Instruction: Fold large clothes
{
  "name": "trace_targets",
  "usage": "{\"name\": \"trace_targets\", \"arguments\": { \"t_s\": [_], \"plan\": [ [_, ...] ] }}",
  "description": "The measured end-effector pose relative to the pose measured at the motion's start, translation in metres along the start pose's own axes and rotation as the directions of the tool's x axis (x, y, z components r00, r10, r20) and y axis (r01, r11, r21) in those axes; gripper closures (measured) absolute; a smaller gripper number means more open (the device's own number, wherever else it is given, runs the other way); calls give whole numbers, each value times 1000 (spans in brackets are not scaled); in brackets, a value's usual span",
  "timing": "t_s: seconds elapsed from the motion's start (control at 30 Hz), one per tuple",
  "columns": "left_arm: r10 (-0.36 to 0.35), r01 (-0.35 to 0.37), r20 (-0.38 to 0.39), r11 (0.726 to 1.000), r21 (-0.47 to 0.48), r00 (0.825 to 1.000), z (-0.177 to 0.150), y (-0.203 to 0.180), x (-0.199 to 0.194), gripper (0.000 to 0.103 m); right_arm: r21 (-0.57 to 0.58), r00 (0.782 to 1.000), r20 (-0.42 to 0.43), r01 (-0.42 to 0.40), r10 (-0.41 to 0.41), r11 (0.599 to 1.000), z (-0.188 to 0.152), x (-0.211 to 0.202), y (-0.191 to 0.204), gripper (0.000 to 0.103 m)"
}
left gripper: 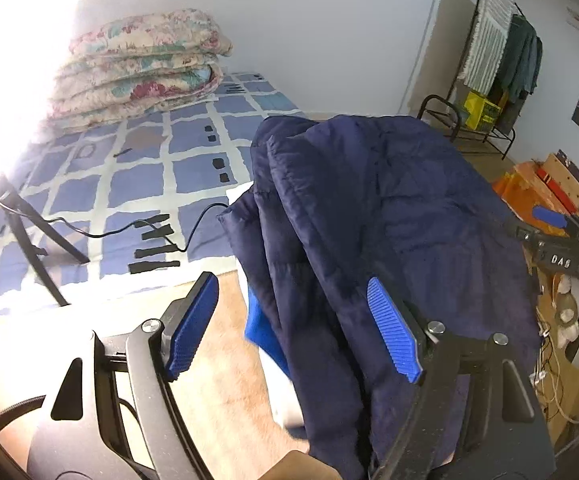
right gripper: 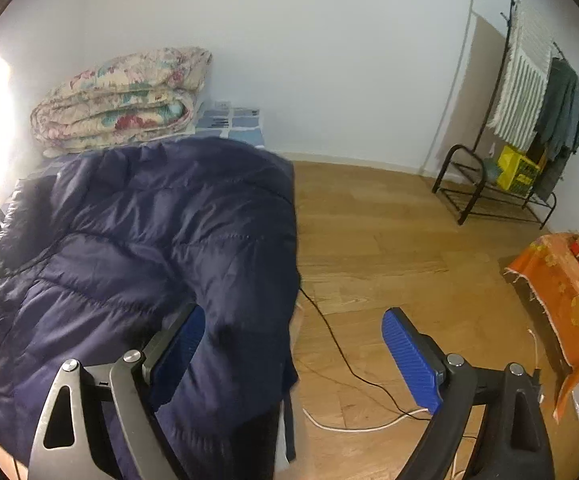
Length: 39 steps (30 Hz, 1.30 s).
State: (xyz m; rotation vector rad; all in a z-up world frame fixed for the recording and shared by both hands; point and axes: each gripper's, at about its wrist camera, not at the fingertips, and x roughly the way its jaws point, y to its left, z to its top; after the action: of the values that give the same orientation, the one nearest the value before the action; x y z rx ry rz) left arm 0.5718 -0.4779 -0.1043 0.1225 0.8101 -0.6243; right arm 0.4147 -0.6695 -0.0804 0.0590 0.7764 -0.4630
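A large navy quilted jacket [left gripper: 389, 216] hangs bunched in the air in front of the bed. My left gripper [left gripper: 293, 324] is open; the jacket drapes over its right finger [left gripper: 393, 328] and into the gap, while the left finger [left gripper: 191, 324] is bare. In the right wrist view the jacket [right gripper: 141, 248] fills the left side. My right gripper [right gripper: 293, 360] is open; the jacket lies over its left finger [right gripper: 177, 356] and the right finger [right gripper: 409, 360] is bare over the floor. The right gripper also shows at the left wrist view's right edge [left gripper: 557, 240].
A bed with a blue checked cover [left gripper: 137, 176] holds a folded floral quilt [left gripper: 137, 64]. A tripod [left gripper: 33, 236] and black cable [left gripper: 137, 226] are on the bed. The wooden floor [right gripper: 389, 240] carries cables, an orange cloth [right gripper: 561, 292] and a clothes rack [right gripper: 521, 128].
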Motion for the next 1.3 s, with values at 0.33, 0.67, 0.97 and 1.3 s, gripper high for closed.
{"name": "trace_targets", "arguments": {
  "t_s": [0.33,0.67,0.97,1.3],
  "plan": [
    [-24,20,94,999,42,995,-31,-7,-90,24,20,998,63,-16,15,1000,-19,-85,3,10],
    [-46,38,154,998,57,987,-78,0,-190,24,2,989,150,-17,17,1000,-38,-195,48,4],
    [-11,6,182,1000,27,983,-138,13,-302,24,8,984,177,-38,36,999,-79,-296,98,2],
    [48,-65,232,996,65,972,-215,-14,-410,23,-33,976,199,-77,82,997,-161,-384,148,0]
  ]
}}
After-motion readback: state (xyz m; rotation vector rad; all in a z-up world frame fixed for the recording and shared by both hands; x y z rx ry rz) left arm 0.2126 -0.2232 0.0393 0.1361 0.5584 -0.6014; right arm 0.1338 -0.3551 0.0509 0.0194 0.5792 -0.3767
